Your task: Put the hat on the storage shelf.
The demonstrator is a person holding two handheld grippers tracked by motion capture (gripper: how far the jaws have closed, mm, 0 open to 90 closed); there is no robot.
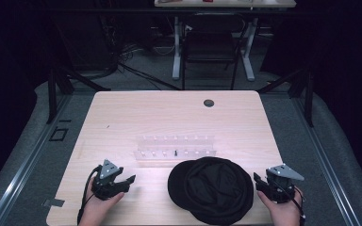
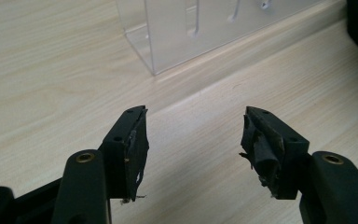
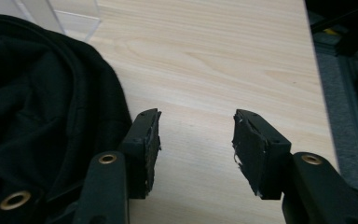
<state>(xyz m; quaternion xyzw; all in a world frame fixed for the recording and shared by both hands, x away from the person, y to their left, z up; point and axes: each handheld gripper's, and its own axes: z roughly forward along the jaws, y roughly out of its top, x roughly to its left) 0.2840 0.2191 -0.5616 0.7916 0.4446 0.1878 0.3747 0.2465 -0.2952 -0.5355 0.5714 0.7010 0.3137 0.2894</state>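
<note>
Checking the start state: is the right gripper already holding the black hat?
No, the right gripper stands open beside the black hat.

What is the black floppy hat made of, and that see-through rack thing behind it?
The hat looks like soft, matte black cloth: it sags into folds and has no shine. The rack looks like clear, glossy plastic, probably acrylic: the pale wooden table shows through its walls, and its edges catch the light.
</note>
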